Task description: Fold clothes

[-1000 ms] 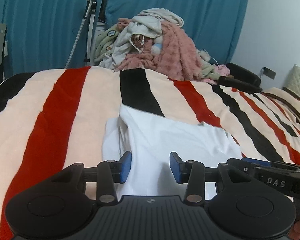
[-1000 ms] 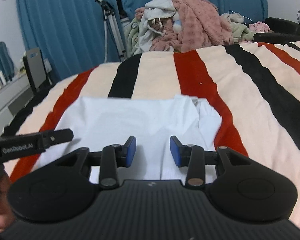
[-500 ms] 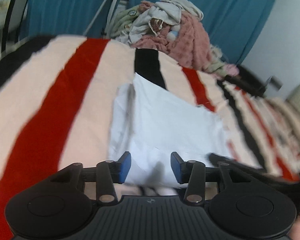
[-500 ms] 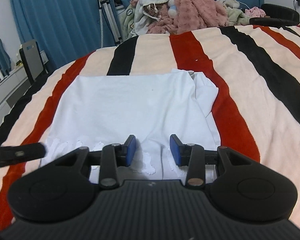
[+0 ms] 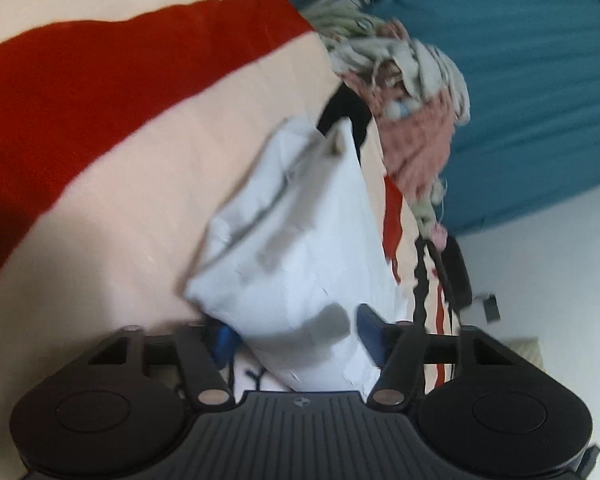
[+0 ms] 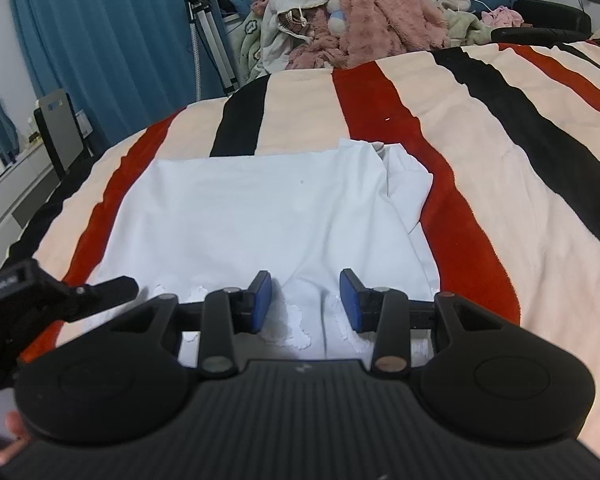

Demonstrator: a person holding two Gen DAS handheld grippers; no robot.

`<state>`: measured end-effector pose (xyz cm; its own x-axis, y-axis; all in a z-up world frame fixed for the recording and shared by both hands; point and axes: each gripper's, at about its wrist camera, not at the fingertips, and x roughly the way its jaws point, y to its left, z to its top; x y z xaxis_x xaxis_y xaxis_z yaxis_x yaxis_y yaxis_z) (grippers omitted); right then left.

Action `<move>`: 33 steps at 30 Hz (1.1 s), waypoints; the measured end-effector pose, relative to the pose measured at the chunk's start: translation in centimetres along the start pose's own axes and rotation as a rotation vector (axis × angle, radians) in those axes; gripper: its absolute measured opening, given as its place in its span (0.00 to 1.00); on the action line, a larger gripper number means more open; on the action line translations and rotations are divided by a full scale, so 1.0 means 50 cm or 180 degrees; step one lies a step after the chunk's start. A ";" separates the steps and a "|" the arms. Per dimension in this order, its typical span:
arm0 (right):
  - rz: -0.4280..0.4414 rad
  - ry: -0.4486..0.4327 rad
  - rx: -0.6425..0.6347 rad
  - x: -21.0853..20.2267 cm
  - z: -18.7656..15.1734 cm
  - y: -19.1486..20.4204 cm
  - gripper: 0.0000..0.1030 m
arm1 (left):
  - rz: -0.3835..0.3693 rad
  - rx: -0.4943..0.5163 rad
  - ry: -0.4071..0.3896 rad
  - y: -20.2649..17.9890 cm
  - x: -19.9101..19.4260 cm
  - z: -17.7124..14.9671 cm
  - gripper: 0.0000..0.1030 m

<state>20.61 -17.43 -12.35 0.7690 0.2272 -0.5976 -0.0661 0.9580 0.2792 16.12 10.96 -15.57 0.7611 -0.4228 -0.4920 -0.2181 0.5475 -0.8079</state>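
A white shirt (image 6: 256, 216) is spread flat on a striped blanket (image 6: 500, 200), its long axis running from the near edge away toward the far end of the bed, with one sleeve (image 6: 408, 184) bunched along its right side. Its near hem lies between the blue pads of the right gripper (image 6: 304, 300), whose jaws are held wide apart and close on nothing. In the tilted, blurred left wrist view the shirt (image 5: 300, 240) is seen between the spread fingers of the left gripper (image 5: 296, 336) (whether the cloth is pinched cannot be told). A pile of clothes (image 6: 352, 20) is heaped beyond the blanket's far edge, before a blue curtain (image 6: 100, 32). Bare blanket is seen to the right of the shirt.
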 end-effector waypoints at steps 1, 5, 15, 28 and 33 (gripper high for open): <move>0.0001 -0.0006 0.0035 -0.002 0.001 -0.001 0.39 | -0.0010 -0.0006 -0.0028 0.001 -0.003 0.000 0.35; 0.0440 -0.0010 0.0700 -0.037 0.021 -0.026 0.42 | -0.0064 0.0041 -0.0128 -0.003 -0.015 -0.004 0.25; 0.1758 0.0655 0.2296 -0.008 -0.045 -0.058 0.90 | -0.0140 0.0030 -0.0158 -0.002 -0.023 -0.002 0.24; 0.0740 0.0025 0.3125 0.018 -0.084 -0.180 0.21 | -0.0235 -0.0080 -0.0115 0.011 -0.017 0.012 0.23; 0.0610 -0.0450 0.2841 -0.080 -0.069 -0.163 0.14 | -0.0542 0.0129 -0.0171 -0.038 -0.059 0.003 0.22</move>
<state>15.85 -25.52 -14.82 0.8699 0.2881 -0.4004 0.2694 0.4025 0.8749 14.36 11.26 -12.51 0.8166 -0.4734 -0.3303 -0.0593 0.5003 -0.8638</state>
